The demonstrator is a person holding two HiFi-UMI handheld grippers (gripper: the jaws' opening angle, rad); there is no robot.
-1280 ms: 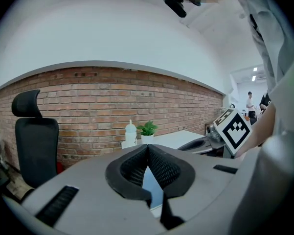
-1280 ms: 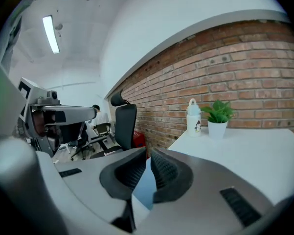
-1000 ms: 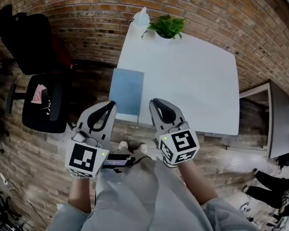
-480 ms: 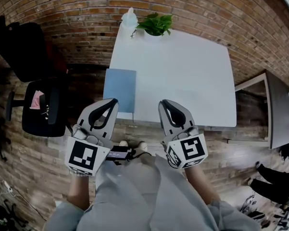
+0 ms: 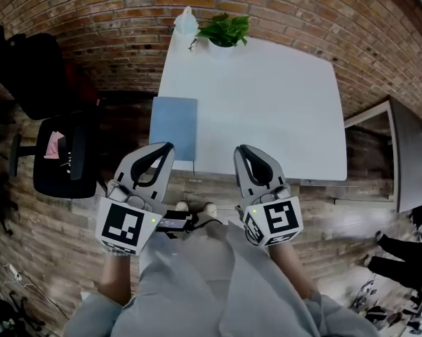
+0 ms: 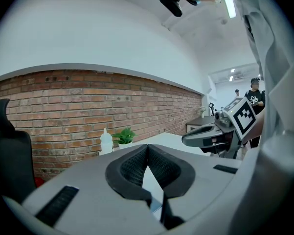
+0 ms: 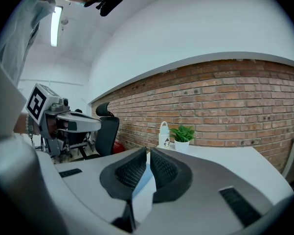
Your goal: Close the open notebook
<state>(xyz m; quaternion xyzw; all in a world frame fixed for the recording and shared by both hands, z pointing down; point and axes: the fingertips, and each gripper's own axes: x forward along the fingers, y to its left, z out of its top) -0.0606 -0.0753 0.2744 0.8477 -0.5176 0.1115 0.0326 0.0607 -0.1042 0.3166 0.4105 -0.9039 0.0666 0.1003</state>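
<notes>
A blue notebook [image 5: 173, 126] lies flat at the front left corner of the white table [image 5: 267, 104] and shows a plain blue face. Both grippers hover side by side just short of the table's front edge, pointing toward it. My left gripper [image 5: 165, 147] is shut and empty, its tip just in front of the notebook's near edge. To the right, my right gripper [image 5: 240, 148] is also shut with nothing in it. In the left gripper view the pads [image 6: 137, 165] meet at the tip. The right gripper view shows its pads [image 7: 129, 173] closed together too.
A potted plant [image 5: 225, 30] and a white bottle [image 5: 186, 21] stand at the table's far edge against the brick wall. A black office chair [image 5: 56, 153] is left of the table. A grey cabinet [image 5: 407, 153] stands to the right, and a person's legs [image 5: 400, 255] beyond.
The right gripper has shifted a little to the right, and the left one slightly as well. Both jaws stayed shut. The notebook has not moved on the table.
</notes>
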